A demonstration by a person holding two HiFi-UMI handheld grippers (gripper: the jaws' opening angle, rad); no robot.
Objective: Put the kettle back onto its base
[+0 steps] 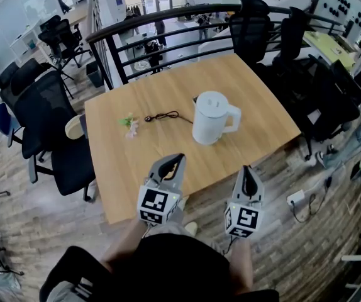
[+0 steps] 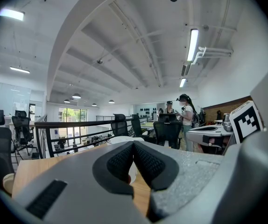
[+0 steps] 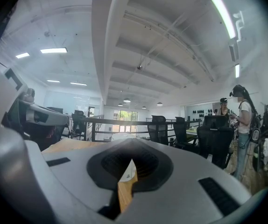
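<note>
Left gripper (image 1: 179, 160): jaws closed pad to pad, nothing between them. It hovers over the near edge of the table (image 1: 114, 181) and points roughly level.
Right gripper (image 1: 246, 170): also closed and empty, just to the right of the left one, above the same edge.
Kettle (image 1: 213, 118): ahead of both grippers, between the lines they point along and well apart from their tips. It is white and upright with the lid on, and its handle is turned toward your right gripper's side.
Cord (image 1: 168, 115): ahead of your left gripper. It runs from a loose plug on the table to the kettle's foot.
Base: you see no separate one on the table. Since the cord ends under the kettle, the base is probably beneath it, though the foot hides the joint.
Stage: this fits a kettle already seated with your hands parked. It also fits a kettle only resting near or askew on a hidden base.
Doing it well: check by eye that the kettle stands flat and square over the cord's end. Hold both grippers clear of the cord and handle while you check.
Sprig (image 1: 129, 126): a small green-and-pink sprig ahead and left of your left gripper, not in the way.
Writing: no brand or label is readable on the kettle. The only print is the black square markers on the gripper cubes.
</note>
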